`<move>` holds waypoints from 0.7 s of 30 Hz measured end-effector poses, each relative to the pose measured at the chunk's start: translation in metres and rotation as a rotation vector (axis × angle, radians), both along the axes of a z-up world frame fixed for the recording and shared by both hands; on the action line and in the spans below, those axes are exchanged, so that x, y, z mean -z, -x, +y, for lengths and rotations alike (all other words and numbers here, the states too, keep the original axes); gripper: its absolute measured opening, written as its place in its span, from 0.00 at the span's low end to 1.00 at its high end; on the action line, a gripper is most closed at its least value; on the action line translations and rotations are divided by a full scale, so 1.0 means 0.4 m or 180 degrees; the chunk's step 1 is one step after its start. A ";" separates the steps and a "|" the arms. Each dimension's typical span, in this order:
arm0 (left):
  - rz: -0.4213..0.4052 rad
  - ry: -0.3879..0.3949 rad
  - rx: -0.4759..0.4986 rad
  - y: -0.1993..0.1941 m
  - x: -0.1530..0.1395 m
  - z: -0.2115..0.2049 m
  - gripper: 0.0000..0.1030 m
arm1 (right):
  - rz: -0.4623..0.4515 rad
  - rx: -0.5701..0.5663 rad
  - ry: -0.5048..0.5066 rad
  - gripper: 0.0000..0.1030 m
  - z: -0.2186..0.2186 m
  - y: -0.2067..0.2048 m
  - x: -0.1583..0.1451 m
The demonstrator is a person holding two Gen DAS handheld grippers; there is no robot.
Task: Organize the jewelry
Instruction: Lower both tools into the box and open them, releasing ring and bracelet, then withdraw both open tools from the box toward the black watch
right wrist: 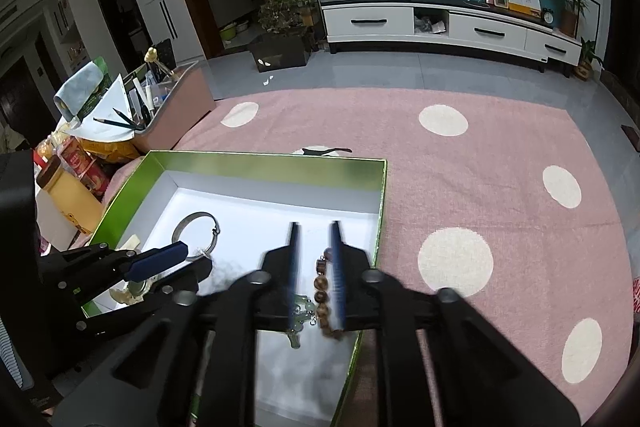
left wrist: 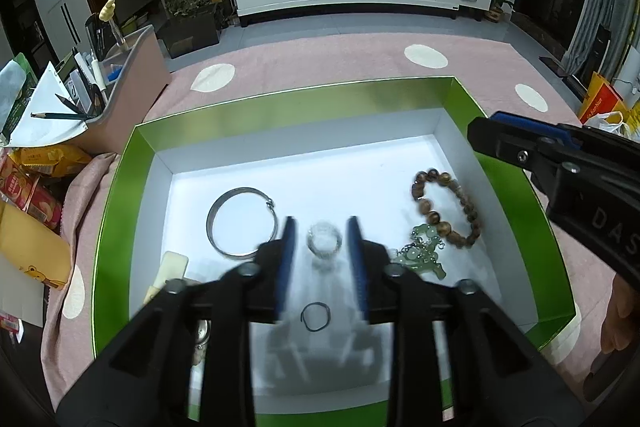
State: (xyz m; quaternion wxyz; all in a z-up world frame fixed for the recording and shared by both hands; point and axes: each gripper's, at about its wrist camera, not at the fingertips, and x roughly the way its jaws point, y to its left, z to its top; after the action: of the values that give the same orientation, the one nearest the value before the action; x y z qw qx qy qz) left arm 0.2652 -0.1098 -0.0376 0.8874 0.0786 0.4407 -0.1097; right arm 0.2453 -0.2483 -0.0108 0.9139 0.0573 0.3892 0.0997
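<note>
A green box (left wrist: 500,163) with a white floor holds the jewelry. In the left wrist view my left gripper (left wrist: 320,227) is open, its blue fingers either side of a clear glassy ring (left wrist: 324,241). A silver bangle (left wrist: 242,223) lies to its left, a thin dark ring (left wrist: 315,315) below, a brown bead bracelet (left wrist: 448,211) and a green jade necklace (left wrist: 422,253) to the right. My right gripper (right wrist: 316,227) is open and empty above the bead bracelet (right wrist: 322,287) and the jade necklace (right wrist: 300,311). The bangle (right wrist: 198,235) shows at left.
The box (right wrist: 360,163) sits on a pink cloth with white dots (right wrist: 480,187). A pink organizer with pencils (left wrist: 120,79) and snack packets (left wrist: 36,183) stand to the left. A cream flat piece (left wrist: 170,271) lies in the box's left part.
</note>
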 end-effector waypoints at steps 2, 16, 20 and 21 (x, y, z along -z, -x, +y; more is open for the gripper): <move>-0.0031 0.0019 -0.0001 0.005 -0.008 0.003 0.48 | -0.0029 0.0010 -0.0046 0.26 -0.009 0.010 -0.007; -0.0289 0.0073 -0.0047 0.112 -0.106 0.036 0.84 | -0.0403 0.0177 -0.0175 0.61 -0.083 0.199 -0.108; -0.0308 0.0122 -0.0111 0.156 -0.126 0.061 0.90 | -0.0439 0.0229 -0.0245 0.77 -0.097 0.268 -0.124; -0.0311 0.0145 -0.0135 0.173 -0.132 0.070 0.92 | -0.0439 0.0239 -0.0249 0.80 -0.097 0.280 -0.125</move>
State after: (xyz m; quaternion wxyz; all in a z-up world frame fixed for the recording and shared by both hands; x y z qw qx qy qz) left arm 0.1961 -0.0816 0.0153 0.9116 0.0542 0.3958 -0.0968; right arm 0.1332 -0.2870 0.0391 0.9387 0.1005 0.3188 0.0842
